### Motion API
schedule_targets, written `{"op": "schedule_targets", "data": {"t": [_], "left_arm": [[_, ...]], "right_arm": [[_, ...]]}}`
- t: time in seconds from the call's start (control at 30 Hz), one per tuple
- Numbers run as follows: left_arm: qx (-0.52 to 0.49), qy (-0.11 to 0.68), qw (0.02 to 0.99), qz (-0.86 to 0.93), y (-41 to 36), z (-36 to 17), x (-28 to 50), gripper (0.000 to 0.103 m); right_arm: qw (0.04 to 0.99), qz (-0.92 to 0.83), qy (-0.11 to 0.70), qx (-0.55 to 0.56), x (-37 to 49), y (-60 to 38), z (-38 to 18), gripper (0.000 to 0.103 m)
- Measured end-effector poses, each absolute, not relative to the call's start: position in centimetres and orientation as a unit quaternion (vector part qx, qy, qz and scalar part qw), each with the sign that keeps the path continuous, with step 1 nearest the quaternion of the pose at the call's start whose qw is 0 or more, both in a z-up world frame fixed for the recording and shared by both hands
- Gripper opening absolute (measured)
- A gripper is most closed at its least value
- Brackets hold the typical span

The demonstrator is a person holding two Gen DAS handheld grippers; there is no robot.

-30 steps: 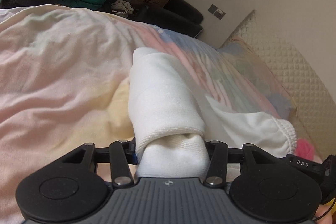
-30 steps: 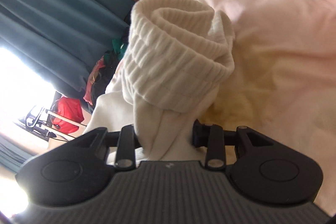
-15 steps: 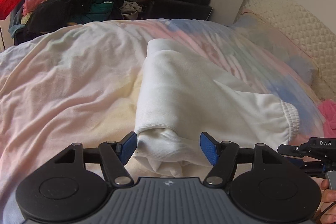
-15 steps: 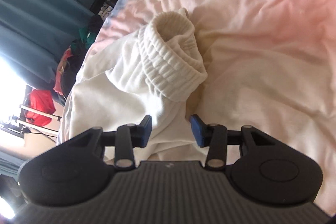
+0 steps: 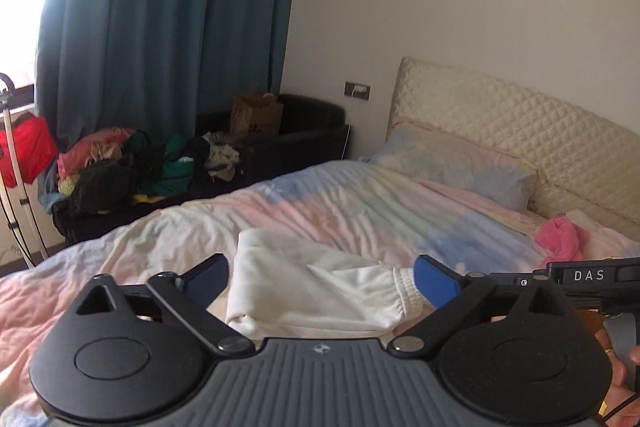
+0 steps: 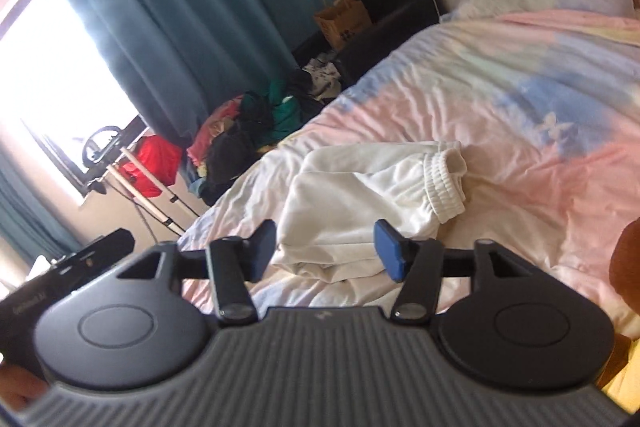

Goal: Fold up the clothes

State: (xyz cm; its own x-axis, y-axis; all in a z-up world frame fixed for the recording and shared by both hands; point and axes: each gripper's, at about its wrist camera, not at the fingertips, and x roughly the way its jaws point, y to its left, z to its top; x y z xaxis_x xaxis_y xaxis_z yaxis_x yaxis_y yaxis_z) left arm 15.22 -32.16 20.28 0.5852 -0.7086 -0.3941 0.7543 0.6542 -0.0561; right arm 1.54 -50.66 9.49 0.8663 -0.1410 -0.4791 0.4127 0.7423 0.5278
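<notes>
Lying folded on the pastel duvet (image 5: pixel 340 211), the white sweatpants (image 5: pixel 312 291) serve as the landmark in both views. From the left wrist view, the left gripper (image 5: pixel 320 277) hangs above them with its jaws opening wide and nothing pinched between; beyond the sweatpants sits a pillow (image 5: pixel 460 167) against the quilted headboard (image 5: pixel 520 123), with a pink cloth (image 5: pixel 560 237) to their right, which the other view does not show. From the right wrist view, the right gripper (image 6: pixel 326 247) hovers over the sweatpants, jaws likewise opening and empty, and their ribbed waistband (image 6: pixel 444 183) is seen curled at the right end. Left of the sweatpants, a bright window (image 6: pixel 52 75) appears beside the teal curtain (image 6: pixel 180 7) and the clothes pile (image 6: pixel 248 123).
</notes>
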Motion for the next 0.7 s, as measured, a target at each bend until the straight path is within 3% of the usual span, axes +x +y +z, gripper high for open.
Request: {"op": "schedule_targets", "data": {"t": [0.03,0.07,0.33,0.7], "left_arm": [[0.056,0.185,0.890,-0.413,-31.4,21.0,13.8,0.103],[0.052,0.180,0.892,-0.411,-30.7,21.6,12.5,0.103],[0.049,0.136,0.911,-0.386,-25.3,23.5,3.7,0.103],[0.044,0.091,0.939,-0.329,-19.0,21.5,-4.6,0.103]], "right_arm": [[0.917,-0.146,0.197,0.316,0.3,-49.8,10.4,0.082],[0.923,-0.139,0.185,0.306,-0.9,-49.0,11.3,0.088],[0.955,-0.143,0.140,0.219,-8.0,-42.7,15.4,0.087],[0.969,-0.171,0.102,0.147,-12.4,-36.0,12.2,0.087]]}}
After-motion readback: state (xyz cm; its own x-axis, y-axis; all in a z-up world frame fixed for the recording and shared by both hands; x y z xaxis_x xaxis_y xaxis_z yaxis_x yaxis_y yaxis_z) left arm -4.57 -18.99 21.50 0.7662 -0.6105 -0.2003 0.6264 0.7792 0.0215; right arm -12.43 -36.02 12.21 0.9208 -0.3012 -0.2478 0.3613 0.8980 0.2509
